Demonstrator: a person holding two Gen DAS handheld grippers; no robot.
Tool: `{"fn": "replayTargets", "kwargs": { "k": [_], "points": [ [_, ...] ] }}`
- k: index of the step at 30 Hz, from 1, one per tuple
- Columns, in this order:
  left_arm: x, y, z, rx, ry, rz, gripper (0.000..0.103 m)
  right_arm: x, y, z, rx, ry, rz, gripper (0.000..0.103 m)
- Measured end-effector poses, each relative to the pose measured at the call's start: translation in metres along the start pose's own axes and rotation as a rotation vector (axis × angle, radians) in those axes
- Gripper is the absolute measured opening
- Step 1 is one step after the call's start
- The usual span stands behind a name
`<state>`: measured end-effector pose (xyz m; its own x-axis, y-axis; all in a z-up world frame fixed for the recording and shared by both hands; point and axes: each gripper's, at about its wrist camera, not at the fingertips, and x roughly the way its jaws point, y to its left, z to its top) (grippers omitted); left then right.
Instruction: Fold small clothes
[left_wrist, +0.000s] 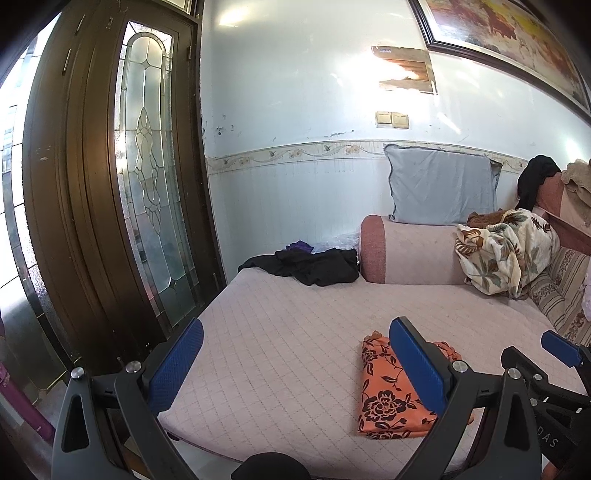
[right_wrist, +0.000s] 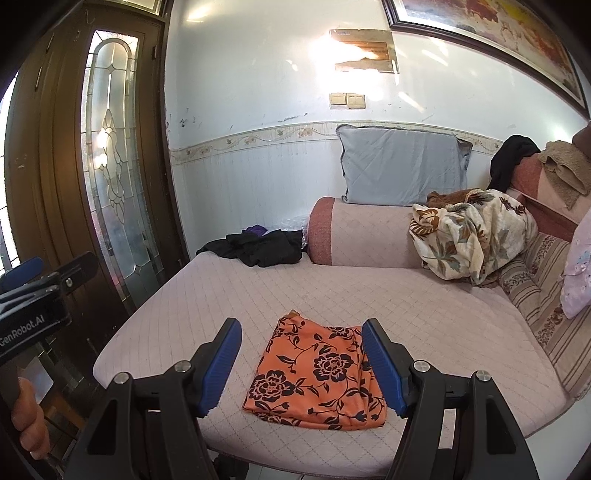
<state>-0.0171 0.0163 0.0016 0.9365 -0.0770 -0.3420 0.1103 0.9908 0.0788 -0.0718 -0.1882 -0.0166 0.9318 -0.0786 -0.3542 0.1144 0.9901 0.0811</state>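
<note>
A small orange cloth with black flowers (right_wrist: 317, 373) lies folded into a flat rectangle near the front edge of the pink quilted mattress (right_wrist: 229, 295). My right gripper (right_wrist: 301, 338) hovers just in front of it, jaws open, nothing between the blue pads. In the left wrist view the same orange cloth (left_wrist: 391, 398) sits partly behind the right pad of my left gripper (left_wrist: 295, 336), which is open and empty above the bare mattress (left_wrist: 280, 332). The right gripper's tip (left_wrist: 561, 349) shows at that view's right edge, and the left gripper (right_wrist: 44, 280) shows at the far left of the right wrist view.
A black garment heap (right_wrist: 264, 247) lies at the mattress's far left corner. A pink bolster (right_wrist: 365, 236), a grey pillow (right_wrist: 402, 166) and a floral blanket bundle (right_wrist: 472, 236) line the back. A dark wooden door with glass (right_wrist: 110, 166) stands left. Striped cushions (right_wrist: 546, 295) border the right.
</note>
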Motion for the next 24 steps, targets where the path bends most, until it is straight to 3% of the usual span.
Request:
{"fn": "replayTargets", "kwargs": {
  "k": [24],
  "points": [
    [0.032,-0.018,0.002,0.045,0.048,-0.015,0.101,0.041,-0.012,0.002,0.034,0.058,0.011,0.071]
  ]
}}
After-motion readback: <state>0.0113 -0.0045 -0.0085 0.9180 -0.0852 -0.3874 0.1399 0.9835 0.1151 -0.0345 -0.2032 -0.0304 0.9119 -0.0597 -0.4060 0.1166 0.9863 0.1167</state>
